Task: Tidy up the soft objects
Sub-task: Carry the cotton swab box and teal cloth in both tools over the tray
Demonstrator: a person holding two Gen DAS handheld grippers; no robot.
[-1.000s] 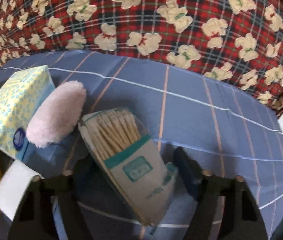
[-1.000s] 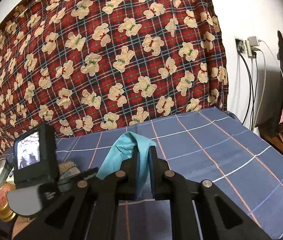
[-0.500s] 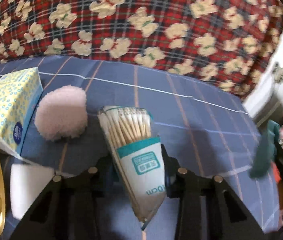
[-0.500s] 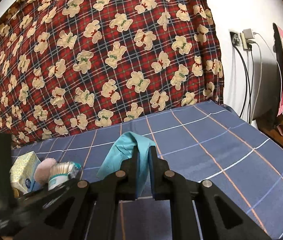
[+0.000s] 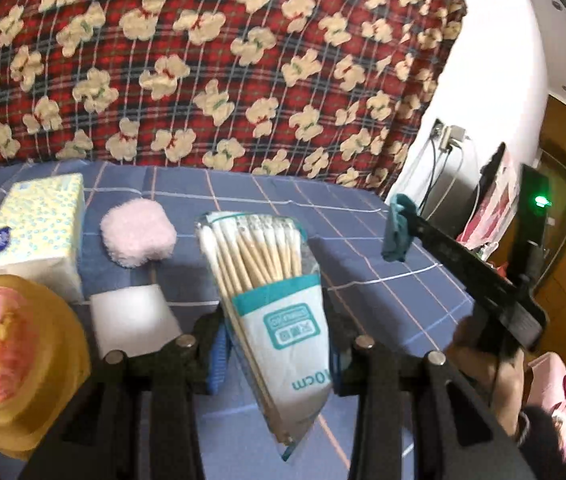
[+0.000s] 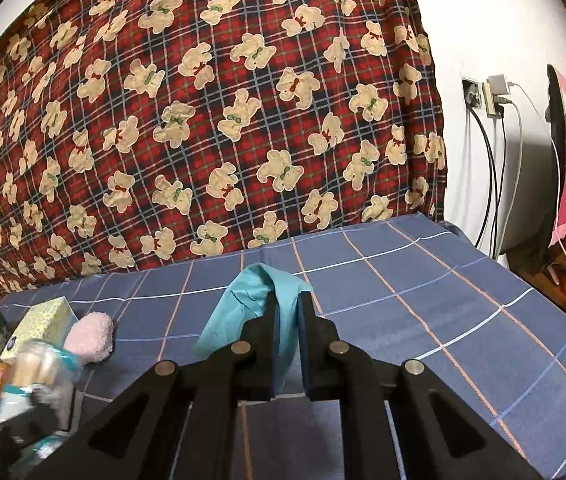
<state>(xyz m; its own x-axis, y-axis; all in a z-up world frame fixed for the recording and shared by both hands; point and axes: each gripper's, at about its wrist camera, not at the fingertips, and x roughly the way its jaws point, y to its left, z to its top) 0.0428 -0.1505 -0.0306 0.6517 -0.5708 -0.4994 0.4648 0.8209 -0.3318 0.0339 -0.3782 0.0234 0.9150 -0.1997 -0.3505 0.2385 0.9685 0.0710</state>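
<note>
blue checked sheet (image 6: 423, 320), teddy-bear blanket (image 6: 203, 100)

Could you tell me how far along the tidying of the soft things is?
Done: nothing looks clearly finished. In hand: the left gripper grips the cotton swab pack, and the right gripper pinches the teal cloth. Left: the pink puff, tissue pack and white sponge lie loose.

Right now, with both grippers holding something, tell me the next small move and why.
Probably carry the pack of cotton swabs, clamped in the left gripper, toward the bare blue sheet and set it down. The tissue box, pink puff and white sponge crowd the left; the right gripper holds the teal cloth.
</note>
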